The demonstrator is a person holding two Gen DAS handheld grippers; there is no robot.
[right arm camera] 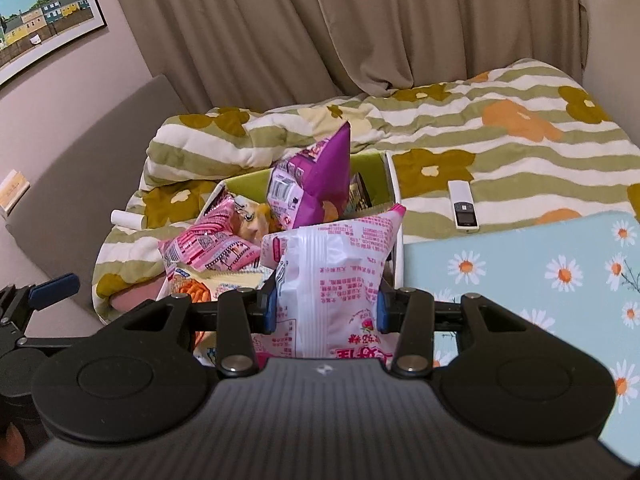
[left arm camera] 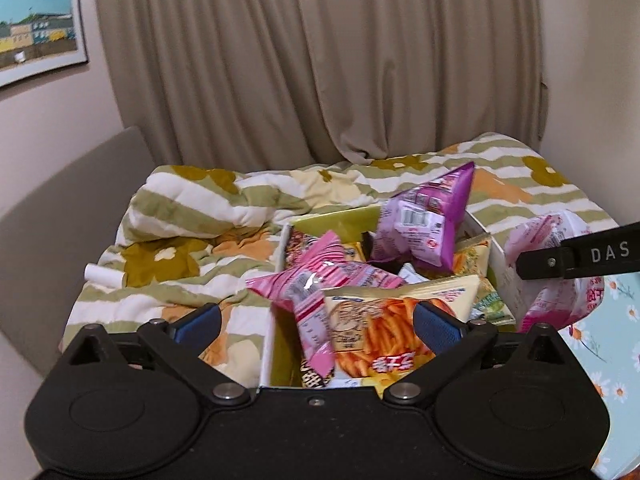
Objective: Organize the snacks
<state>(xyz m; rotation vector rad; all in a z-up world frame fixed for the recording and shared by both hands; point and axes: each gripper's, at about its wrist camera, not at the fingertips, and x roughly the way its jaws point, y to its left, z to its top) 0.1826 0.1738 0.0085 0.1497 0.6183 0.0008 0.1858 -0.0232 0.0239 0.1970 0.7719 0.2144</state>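
A white box with a green inside (left arm camera: 332,220) (right arm camera: 376,176) sits on the bed, full of snack bags: a purple bag (left arm camera: 424,220) (right arm camera: 316,176) stands upright, a pink bag (left arm camera: 320,280) (right arm camera: 212,244) and a yellow fries bag (left arm camera: 384,328) lie in front. My left gripper (left arm camera: 316,324) is open and empty above the box's near end. My right gripper (right arm camera: 324,308) is shut on a pale pink and white snack bag (right arm camera: 332,272), held at the box's right edge; that bag also shows in the left wrist view (left arm camera: 548,240).
A striped floral duvet (left arm camera: 192,208) (right arm camera: 500,140) covers the bed. A white remote (right arm camera: 462,206) lies on it right of the box. A blue daisy-print board (right arm camera: 540,280) lies at the right. A white roll (left arm camera: 102,272) lies at the left. Curtains hang behind.
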